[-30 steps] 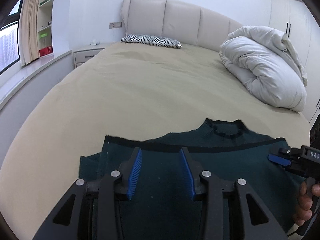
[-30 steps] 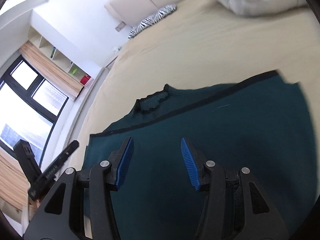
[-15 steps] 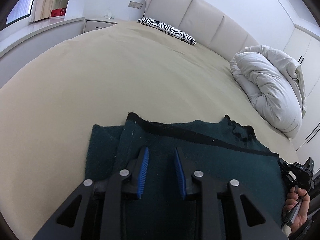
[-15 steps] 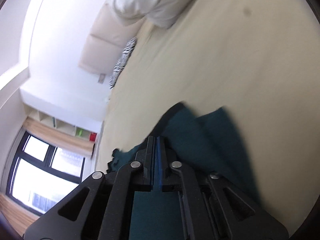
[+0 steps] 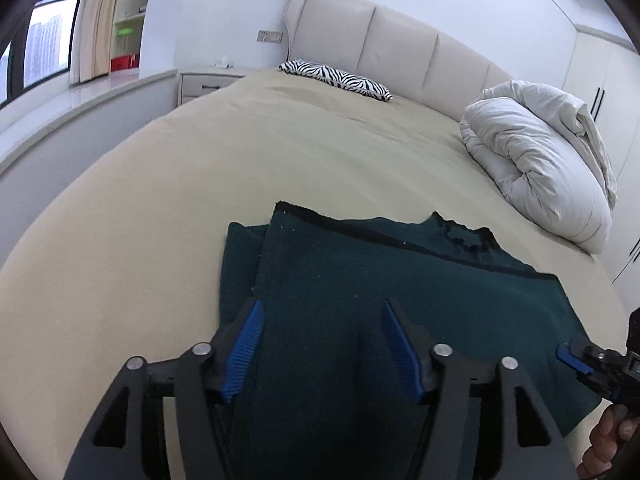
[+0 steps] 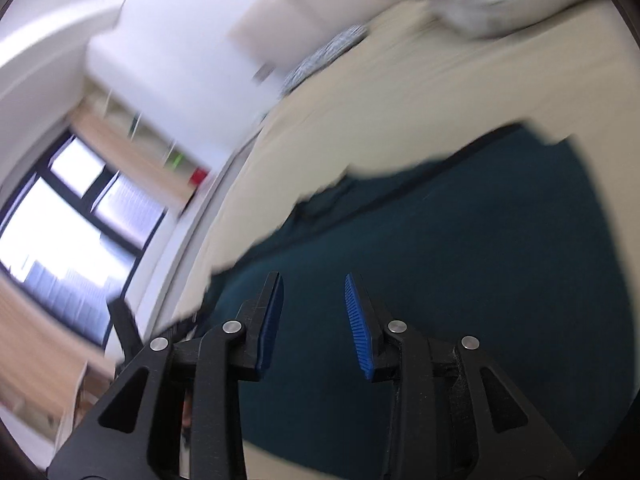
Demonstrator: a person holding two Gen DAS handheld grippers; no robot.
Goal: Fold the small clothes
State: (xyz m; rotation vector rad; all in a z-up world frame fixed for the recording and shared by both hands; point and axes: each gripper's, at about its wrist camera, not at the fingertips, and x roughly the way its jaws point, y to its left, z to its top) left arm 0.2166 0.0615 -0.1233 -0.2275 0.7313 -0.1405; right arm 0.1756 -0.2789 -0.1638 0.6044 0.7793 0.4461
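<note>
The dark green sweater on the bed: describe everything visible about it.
The dark green sweater looks like a knitted garment, teal-green with black trim along its far edge and a black-edged collar. It lies flat on the beige bed sheet, folded: on its left side an upper layer overlaps a lower one that sticks out. The left gripper and right gripper sit over it with jaws apart, holding nothing; contact cannot be told.

Beige bed (image 5: pixel 280 168) with padded headboard (image 5: pixel 400 60), zebra pillow (image 5: pixel 336 79), rolled white duvet (image 5: pixel 540 168), daylit window (image 5: pixel 40 48).
</note>
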